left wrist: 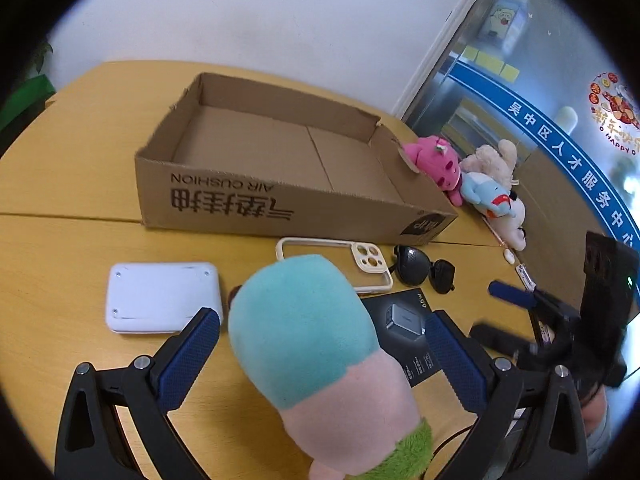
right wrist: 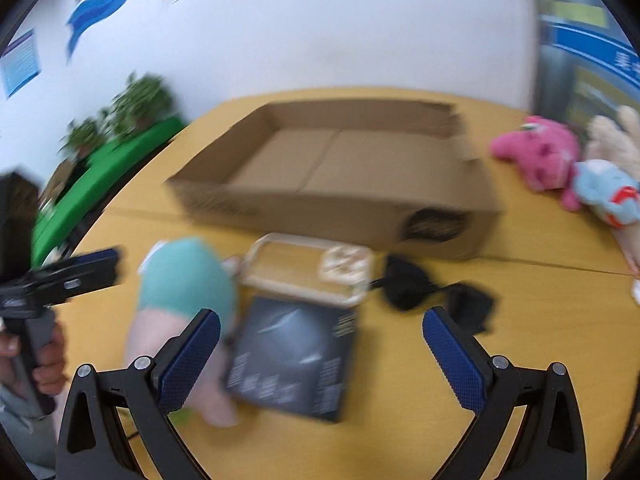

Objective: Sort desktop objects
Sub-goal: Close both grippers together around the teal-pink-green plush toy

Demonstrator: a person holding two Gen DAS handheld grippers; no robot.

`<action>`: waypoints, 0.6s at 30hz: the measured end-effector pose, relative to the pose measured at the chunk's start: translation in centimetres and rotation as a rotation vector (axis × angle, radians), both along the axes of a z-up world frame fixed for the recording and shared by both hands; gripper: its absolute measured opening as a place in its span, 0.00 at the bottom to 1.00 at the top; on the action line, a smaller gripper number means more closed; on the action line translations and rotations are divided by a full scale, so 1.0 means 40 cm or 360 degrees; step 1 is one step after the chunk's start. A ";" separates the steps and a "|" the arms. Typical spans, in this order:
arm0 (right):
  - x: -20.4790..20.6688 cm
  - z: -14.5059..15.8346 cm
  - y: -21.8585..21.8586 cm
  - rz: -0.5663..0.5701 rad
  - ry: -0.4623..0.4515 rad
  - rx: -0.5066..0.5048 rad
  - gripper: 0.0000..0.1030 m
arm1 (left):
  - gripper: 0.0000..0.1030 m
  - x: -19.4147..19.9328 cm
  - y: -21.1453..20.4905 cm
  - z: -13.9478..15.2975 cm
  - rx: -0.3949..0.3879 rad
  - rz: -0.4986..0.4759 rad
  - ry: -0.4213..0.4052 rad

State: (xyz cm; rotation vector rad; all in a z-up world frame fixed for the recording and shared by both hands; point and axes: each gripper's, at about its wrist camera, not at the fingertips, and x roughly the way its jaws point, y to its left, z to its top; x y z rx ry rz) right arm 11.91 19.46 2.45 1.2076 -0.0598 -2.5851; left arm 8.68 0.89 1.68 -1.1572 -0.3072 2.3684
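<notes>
Here both tongs, left [left wrist: 322,350] and right [right wrist: 322,350], gape; teal plush [left wrist: 304,336] hides the black box [left wrist: 404,332].

left gripper [left wrist: 322,354]: jaws wide, plush toy [left wrist: 316,344] between, untouched | cardboard box [left wrist: 280,184] upper centre | table [left wrist: 60,248]

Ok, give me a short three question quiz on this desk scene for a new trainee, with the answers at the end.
1. True or false: the cardboard box already holds sorted items.
2. Which thing sits between the open fingers of the left claw? A) sunglasses B) teal and pink plush toy C) phone case
3. Fill in: the black sunglasses lie just to the right of the cream ______.

Key:
1. False. Its floor is bare in both views.
2. B, the teal and pink plush toy. The pads stand apart from it on both sides.
3. Phone case. The right claw is open too, with nothing held.
</notes>
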 end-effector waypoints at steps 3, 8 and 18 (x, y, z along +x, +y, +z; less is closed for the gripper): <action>0.027 -0.037 -0.049 0.0079 -0.0077 -0.0062 1.00 | 0.99 -0.021 -0.001 -0.033 0.0029 0.0007 -0.0096; 0.040 -0.073 -0.121 0.0234 -0.0154 -0.0115 1.00 | 0.99 -0.042 -0.028 -0.063 0.0034 0.0015 -0.0197; 0.067 -0.137 -0.249 0.0568 -0.0301 -0.0198 0.97 | 0.99 -0.038 -0.045 -0.114 0.0081 -0.0008 -0.0321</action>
